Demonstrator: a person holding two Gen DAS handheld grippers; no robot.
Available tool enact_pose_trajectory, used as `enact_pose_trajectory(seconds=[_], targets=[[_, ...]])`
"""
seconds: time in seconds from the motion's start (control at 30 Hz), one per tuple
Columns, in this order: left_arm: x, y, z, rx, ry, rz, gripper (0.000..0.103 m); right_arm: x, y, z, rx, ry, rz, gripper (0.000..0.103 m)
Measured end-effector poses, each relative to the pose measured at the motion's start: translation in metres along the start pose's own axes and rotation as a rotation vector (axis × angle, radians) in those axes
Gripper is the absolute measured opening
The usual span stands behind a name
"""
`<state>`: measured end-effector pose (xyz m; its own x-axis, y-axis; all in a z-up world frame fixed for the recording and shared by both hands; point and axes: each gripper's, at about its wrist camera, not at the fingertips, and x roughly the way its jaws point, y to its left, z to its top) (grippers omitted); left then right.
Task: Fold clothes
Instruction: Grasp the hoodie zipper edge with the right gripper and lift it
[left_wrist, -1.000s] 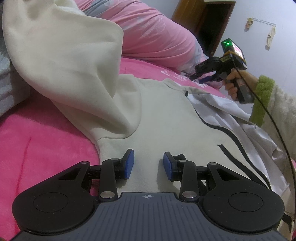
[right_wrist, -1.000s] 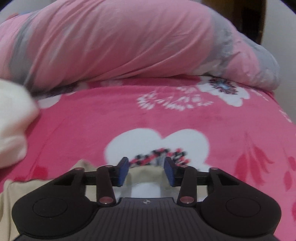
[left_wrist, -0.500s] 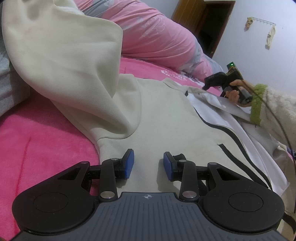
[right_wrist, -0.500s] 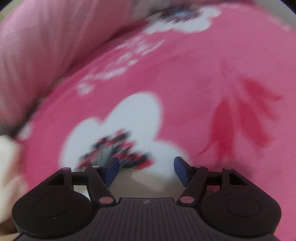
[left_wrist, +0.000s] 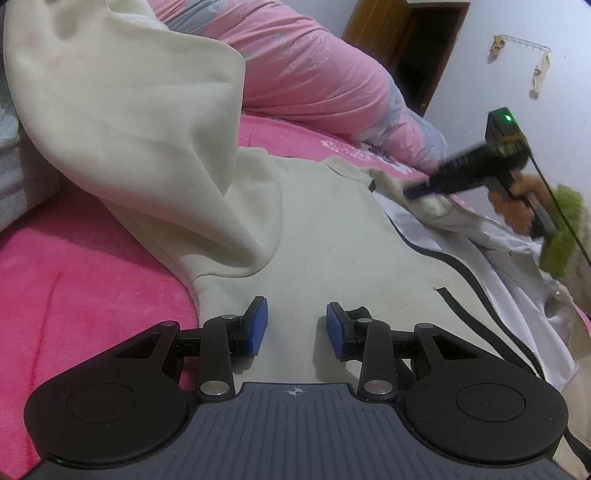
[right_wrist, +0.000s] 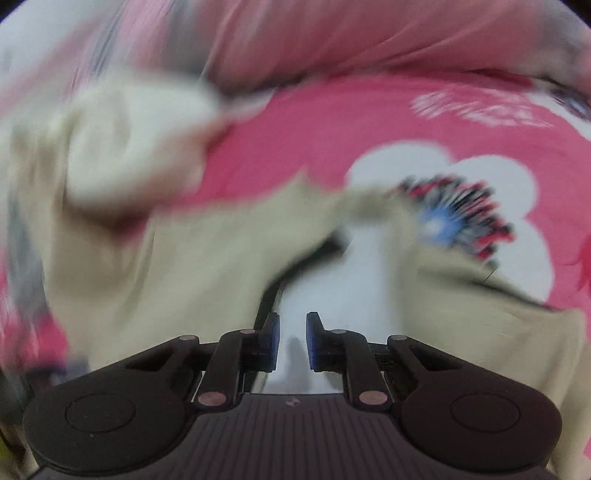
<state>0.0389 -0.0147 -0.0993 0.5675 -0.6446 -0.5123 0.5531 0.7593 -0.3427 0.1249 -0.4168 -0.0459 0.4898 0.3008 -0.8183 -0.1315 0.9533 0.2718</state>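
Now that the right gripper (right_wrist: 293, 341) has been swung back over the jacket (left_wrist: 332, 236) on the bed, its narrowed jaws seemingly empty through blur, the left gripper (left_wrist: 296, 328) is kept open at the hem

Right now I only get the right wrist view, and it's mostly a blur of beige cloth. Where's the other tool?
Observer: The black left gripper is at the hem of the cream zip-up jacket, jaws apart, holding nothing.
Operator: Is the jacket lying flat?
Observer: Mostly, but a big cream fold of cloth rises at its left side.
Operator: Where is my tool on it?
Observer: The black right gripper has its tip at the jacket's collar end, far from the left one.
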Motion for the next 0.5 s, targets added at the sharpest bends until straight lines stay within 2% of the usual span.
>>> enact_pose_trajectory(seconds=[0.07,0.13,0.2,0.27,0.33,0.4,0.47,0.5], targets=[[-0.001,0.0,0.0,-0.001,0.0,-0.001,0.035,0.008,0.025,-0.01,-0.115,0.063,-0.021,0.017],[-0.001,0.001,0.0,-0.003,-0.001,-0.002,0.035,-0.002,0.033,-0.01,-0.157,0.033,-0.02,0.017],[-0.001,0.001,0.0,-0.005,-0.001,-0.004,0.035,-0.021,0.019,0.0,-0.094,-0.068,-0.024,0.019],[-0.001,0.001,0.0,-0.007,-0.001,-0.005,0.035,-0.039,-0.007,0.009,0.029,-0.182,-0.078,0.032],[0.0,0.001,-0.001,-0.009,-0.002,-0.006,0.035,-0.048,-0.043,0.016,0.19,-0.256,-0.143,0.065],[0.0,0.002,-0.001,-0.01,-0.002,-0.007,0.035,-0.042,-0.083,0.018,0.393,-0.255,-0.158,0.07],[-0.001,0.002,-0.001,-0.013,-0.003,-0.01,0.035,-0.021,-0.121,0.013,0.604,-0.174,-0.09,0.07],[-0.001,0.003,-0.001,-0.014,-0.003,-0.012,0.035,-0.01,-0.131,0.012,0.656,-0.145,-0.053,0.066]])
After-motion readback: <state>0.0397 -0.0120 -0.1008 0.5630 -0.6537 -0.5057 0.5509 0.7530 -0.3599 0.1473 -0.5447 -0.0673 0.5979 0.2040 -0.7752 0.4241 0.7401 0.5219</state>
